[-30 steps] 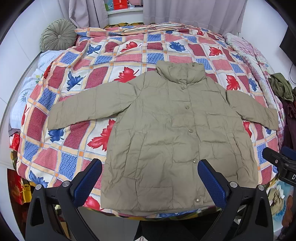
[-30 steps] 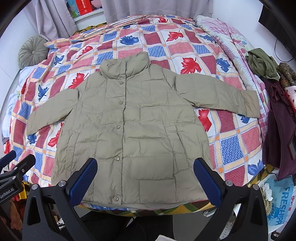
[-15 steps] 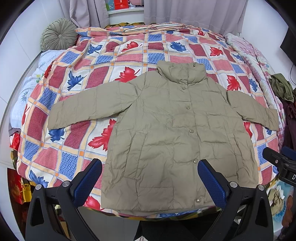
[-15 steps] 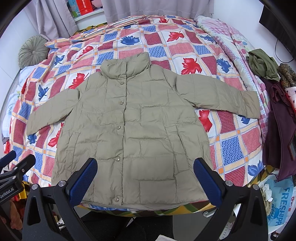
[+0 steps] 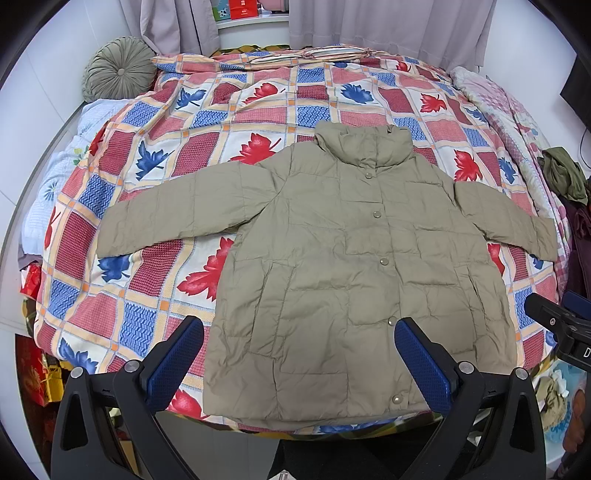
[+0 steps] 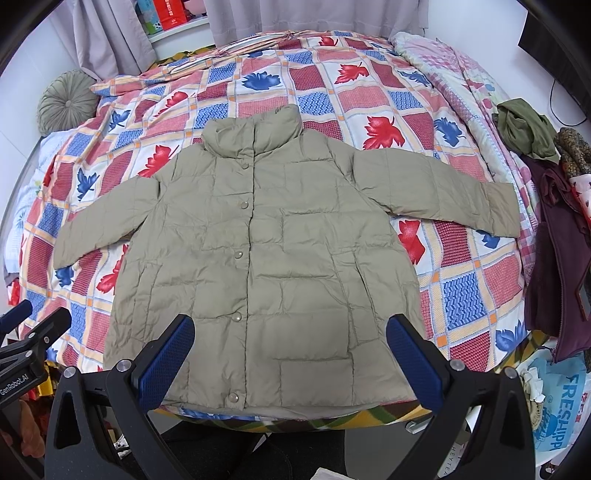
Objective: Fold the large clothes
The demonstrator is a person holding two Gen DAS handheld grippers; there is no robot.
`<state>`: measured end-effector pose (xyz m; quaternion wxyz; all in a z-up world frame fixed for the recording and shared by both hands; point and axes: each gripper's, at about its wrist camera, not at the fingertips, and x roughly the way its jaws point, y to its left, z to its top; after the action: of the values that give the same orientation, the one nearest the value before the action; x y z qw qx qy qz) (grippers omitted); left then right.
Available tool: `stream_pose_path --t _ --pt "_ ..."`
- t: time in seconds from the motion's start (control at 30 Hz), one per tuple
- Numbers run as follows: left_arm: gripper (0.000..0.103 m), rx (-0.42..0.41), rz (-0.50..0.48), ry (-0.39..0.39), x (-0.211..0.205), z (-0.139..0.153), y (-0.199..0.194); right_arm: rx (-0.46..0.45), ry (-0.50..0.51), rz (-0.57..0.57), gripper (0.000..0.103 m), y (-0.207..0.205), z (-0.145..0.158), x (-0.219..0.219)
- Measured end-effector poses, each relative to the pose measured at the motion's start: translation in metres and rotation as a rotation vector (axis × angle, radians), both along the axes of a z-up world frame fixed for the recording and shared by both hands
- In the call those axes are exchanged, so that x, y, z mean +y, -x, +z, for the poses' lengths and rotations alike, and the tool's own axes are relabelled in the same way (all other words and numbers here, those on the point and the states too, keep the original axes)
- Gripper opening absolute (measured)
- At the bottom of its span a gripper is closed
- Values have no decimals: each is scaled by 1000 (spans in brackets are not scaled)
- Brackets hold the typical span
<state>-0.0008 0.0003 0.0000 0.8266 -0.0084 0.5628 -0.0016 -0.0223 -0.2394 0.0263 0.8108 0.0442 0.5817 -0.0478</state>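
Khaki puffer jacket (image 5: 354, 266) lies flat and buttoned on the leaf-patterned quilt (image 5: 207, 122), both sleeves spread wide, collar toward the curtains (image 5: 388, 26). The left gripper (image 5: 299, 365) hangs over the hem, blue pads wide apart, gripping nothing. A round green cushion (image 5: 118, 68) sits far left.

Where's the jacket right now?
The jacket lies spread flat, front up, on the patchwork quilt, its hem at the bed's near edge, ahead of both open hand-held grippers.
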Motion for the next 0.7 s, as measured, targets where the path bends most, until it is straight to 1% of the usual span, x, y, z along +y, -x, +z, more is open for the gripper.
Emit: stream_pose_path --t 0.7 --pt "103 0 0 -1 0 0 0 -1 0 1 103 0 0 2"
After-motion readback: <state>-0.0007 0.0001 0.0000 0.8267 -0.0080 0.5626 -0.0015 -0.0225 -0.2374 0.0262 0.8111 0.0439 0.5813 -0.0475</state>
